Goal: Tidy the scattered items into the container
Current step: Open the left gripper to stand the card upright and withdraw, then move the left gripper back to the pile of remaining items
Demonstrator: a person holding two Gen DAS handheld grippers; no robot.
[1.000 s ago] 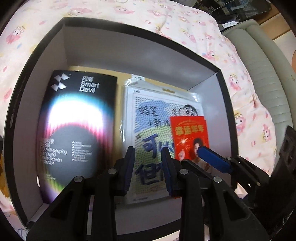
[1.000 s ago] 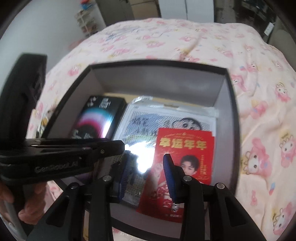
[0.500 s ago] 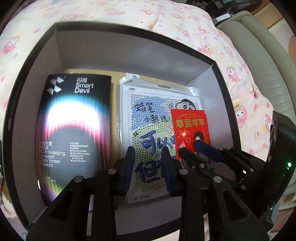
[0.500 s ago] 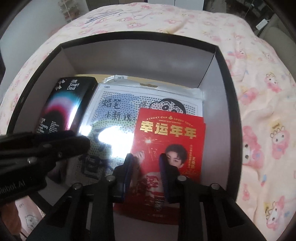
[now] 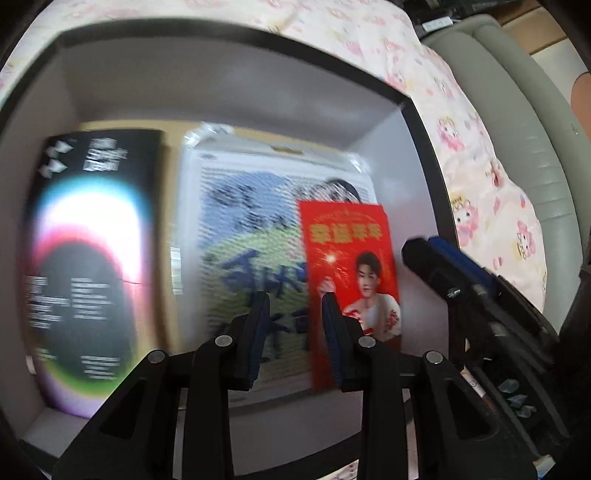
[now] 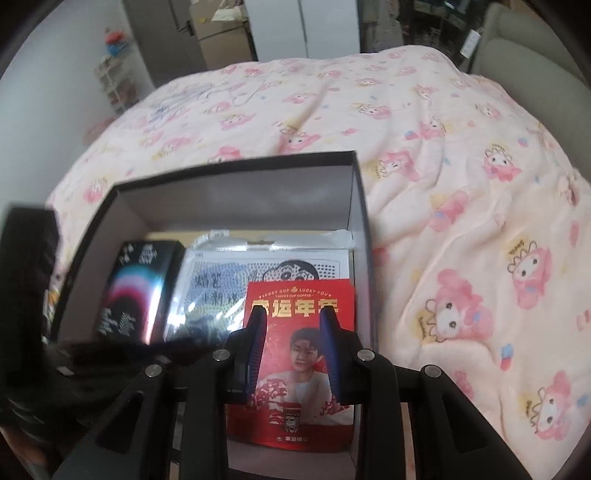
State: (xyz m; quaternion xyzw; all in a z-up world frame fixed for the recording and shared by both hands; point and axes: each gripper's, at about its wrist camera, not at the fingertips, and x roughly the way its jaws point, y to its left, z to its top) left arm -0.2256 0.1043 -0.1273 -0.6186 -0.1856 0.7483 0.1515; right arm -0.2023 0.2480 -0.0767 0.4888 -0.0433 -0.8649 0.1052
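Observation:
An open black box with grey inner walls point(image 5: 229, 85) point(image 6: 240, 192) sits on a pink bedspread. Inside lie a black "Smart Devil" screen-protector pack point(image 5: 88, 266) point(image 6: 136, 291), a white cartoon pack in clear plastic point(image 5: 255, 236) point(image 6: 229, 280), and a red card with a man's photo point(image 5: 351, 266) point(image 6: 295, 417) on top at the right. My left gripper point(image 5: 295, 306) is open and empty above the box. My right gripper point(image 6: 293, 321) is open and empty above the red card; it also shows at the right in the left wrist view point(image 5: 443, 258).
The pink cartoon-print bedspread point(image 6: 443, 166) surrounds the box. A grey-green padded chair point(image 5: 524, 122) stands to the right of the bed. Shelves and cabinets point(image 6: 229, 33) stand far behind. The left gripper's body point(image 6: 29, 295) fills the left of the right wrist view.
My right gripper has opened wider and pulled back and up from the red card, which stays in the box. The left wrist view has shifted and is blurred by motion.

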